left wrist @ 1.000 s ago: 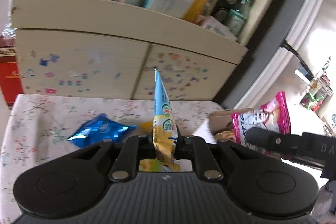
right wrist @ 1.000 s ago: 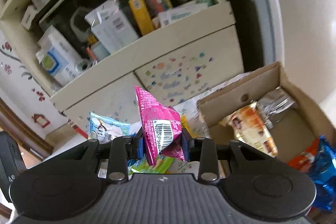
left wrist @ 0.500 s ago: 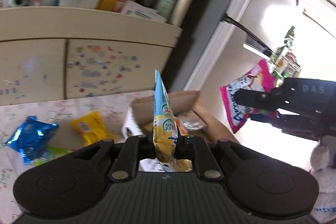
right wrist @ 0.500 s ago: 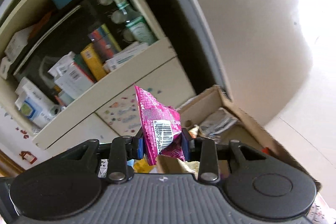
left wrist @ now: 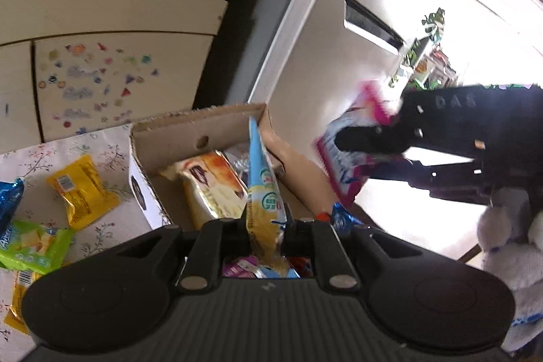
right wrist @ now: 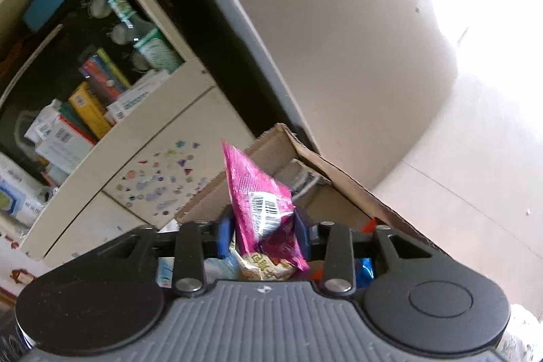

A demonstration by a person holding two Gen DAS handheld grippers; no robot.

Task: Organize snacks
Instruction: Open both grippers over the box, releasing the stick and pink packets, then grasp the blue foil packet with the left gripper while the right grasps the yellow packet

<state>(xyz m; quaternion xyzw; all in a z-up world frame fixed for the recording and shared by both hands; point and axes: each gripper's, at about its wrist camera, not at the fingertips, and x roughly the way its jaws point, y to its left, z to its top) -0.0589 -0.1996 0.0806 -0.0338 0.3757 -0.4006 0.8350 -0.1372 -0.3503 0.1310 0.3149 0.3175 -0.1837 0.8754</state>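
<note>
My left gripper (left wrist: pixel 264 231) is shut on a blue and yellow snack packet (left wrist: pixel 263 189), held upright above the open cardboard box (left wrist: pixel 190 131). The box holds a bread packet (left wrist: pixel 210 185) and other wrappers. My right gripper (right wrist: pixel 263 234) is shut on a pink snack bag (right wrist: pixel 258 199), held above the same box (right wrist: pixel 325 168). In the left wrist view the right gripper (left wrist: pixel 359 141) with its pink bag (left wrist: pixel 346 172) hangs to the right of the box.
On the flowered tablecloth (left wrist: pixel 112 155) left of the box lie a yellow packet (left wrist: pixel 81 189), a green packet (left wrist: pixel 30 246) and a blue packet (left wrist: pixel 8 199). A stickered cabinet (left wrist: pixel 101 80) with a cluttered shelf stands behind. A white fridge (right wrist: pixel 339 56) is at right.
Both grippers have swung right from over the tablecloth to over the cardboard box, each still holding its packet. The box now sits directly below the left gripper's packet.
</note>
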